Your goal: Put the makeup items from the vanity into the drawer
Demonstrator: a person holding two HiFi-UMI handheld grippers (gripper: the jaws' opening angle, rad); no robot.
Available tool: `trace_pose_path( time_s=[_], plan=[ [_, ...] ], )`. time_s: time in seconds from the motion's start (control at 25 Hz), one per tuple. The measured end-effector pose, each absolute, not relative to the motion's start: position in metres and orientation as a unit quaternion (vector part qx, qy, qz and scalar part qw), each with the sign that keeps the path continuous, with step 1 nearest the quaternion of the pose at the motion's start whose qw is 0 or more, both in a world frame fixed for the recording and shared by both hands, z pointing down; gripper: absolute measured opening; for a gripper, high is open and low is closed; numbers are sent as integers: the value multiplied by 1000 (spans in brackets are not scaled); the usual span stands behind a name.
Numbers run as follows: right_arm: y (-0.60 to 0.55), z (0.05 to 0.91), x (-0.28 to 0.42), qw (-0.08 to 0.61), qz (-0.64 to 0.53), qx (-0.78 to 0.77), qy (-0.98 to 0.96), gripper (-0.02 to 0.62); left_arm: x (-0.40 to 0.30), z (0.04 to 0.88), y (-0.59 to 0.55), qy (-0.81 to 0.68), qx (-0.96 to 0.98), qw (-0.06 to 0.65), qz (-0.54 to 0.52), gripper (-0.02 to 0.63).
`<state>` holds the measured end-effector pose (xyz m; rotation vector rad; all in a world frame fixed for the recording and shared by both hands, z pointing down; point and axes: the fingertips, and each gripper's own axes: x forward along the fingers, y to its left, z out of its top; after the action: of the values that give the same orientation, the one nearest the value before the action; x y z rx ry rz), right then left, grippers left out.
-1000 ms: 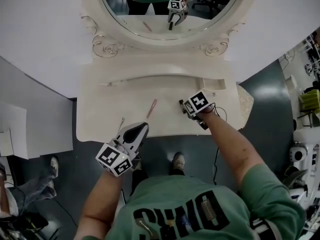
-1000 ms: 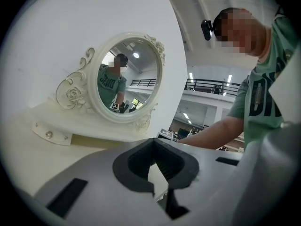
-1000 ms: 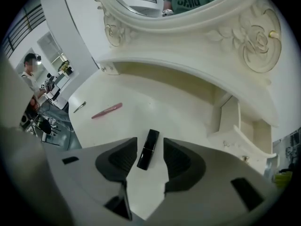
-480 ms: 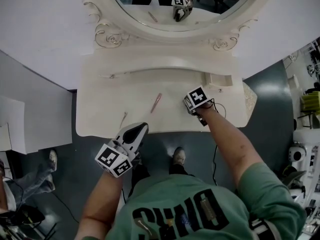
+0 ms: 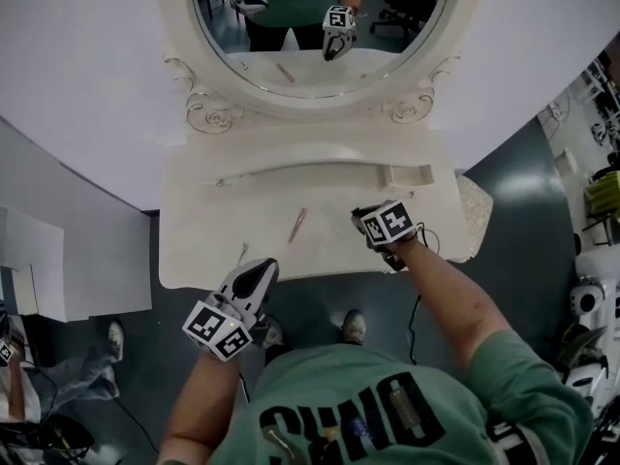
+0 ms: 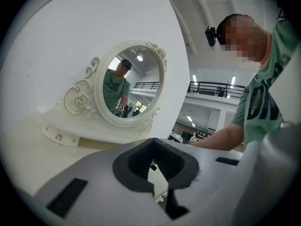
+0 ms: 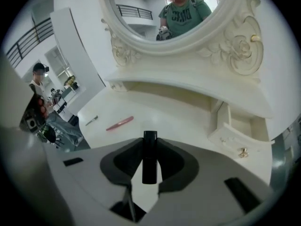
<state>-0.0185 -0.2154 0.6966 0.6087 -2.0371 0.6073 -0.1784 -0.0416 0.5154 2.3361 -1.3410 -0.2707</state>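
Note:
A black lipstick tube (image 7: 149, 157) stands between the jaws of my right gripper (image 7: 149, 171), which are closing, and the pads touch both its sides. In the head view the right gripper (image 5: 368, 219) is at the right front of the white vanity top (image 5: 213, 231) with the tube (image 5: 359, 213) at its tip. A pink stick (image 5: 297, 225) lies mid-table, and a thin small brush (image 5: 241, 253) lies near the front left edge. The small drawer (image 5: 407, 175) at the back right is pulled open. My left gripper (image 5: 262, 265) hovers over the front edge, slightly open and empty.
An oval mirror (image 5: 320, 27) in a carved white frame rises behind the shelf and reflects both grippers. The open drawer's knob (image 7: 243, 151) juts toward the right gripper. A second person's legs (image 5: 58, 366) show on the floor at the left, and cables lie there too.
My right gripper's jaws have come in around the black tube. The left gripper has stayed at the front edge. The head view has shifted slightly.

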Motion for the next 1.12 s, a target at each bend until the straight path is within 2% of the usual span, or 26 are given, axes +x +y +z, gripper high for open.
trace_pose_path(
  time_s=[0.32,0.64,0.88,1.12],
  plan=[
    [-215,525,20,247,247,262,-900,101,-179,441,-48,-489,851,159,-109,8],
    [-192,363,69,74,171,255,-949,101,-175,368,-62,-481,859,112,-134,8],
    [-166,290,93,-7,113,240,-964,101,-167,323,-67,-474,865,82,-140,8],
    [-166,282,102,-14,94,244,-965,101,-158,312,-68,-468,870,71,-136,8]
  ],
)
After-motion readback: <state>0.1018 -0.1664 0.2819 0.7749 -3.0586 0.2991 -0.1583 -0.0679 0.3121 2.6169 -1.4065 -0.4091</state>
